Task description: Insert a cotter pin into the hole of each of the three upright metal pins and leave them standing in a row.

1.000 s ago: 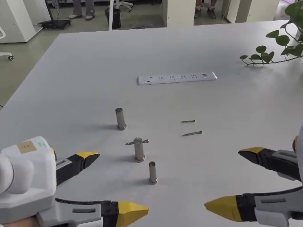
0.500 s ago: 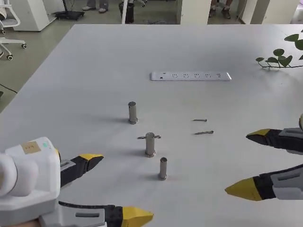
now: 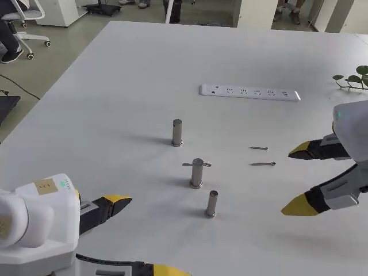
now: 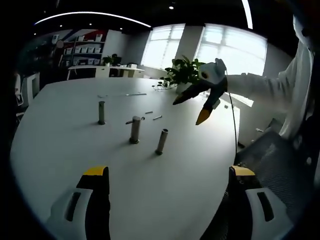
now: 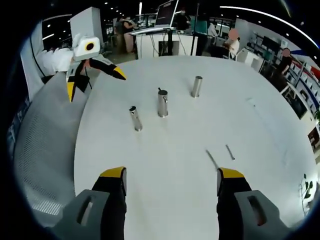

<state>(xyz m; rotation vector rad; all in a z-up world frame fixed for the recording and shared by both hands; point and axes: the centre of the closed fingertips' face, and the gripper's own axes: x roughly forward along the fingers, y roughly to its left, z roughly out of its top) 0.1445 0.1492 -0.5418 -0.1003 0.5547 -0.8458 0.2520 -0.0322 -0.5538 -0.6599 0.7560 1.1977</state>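
Both tongs are hanging released with nothing in them. The left tongs (image 3: 154, 236) sit low by the near edge of the bench (image 3: 115, 86), and the right tongs (image 3: 287, 183) are just beside the two loose cotter pins (image 3: 263, 164). The three metal pins (image 3: 211, 203) stand in a slanted row mid-bench. The middle pin (image 3: 196, 172) already carries its cotter pin (image 3: 195, 164); the far pin (image 3: 177, 132) and the near one are bare.

My plan: drop flat onto the nearer loose pin and pinch one end so the rest pokes out straight for threading. The left steadies the target pin.

Versus a second ago, the right tongs have closed in on the loose pins. The row hasn't budged, my head camera just swung.
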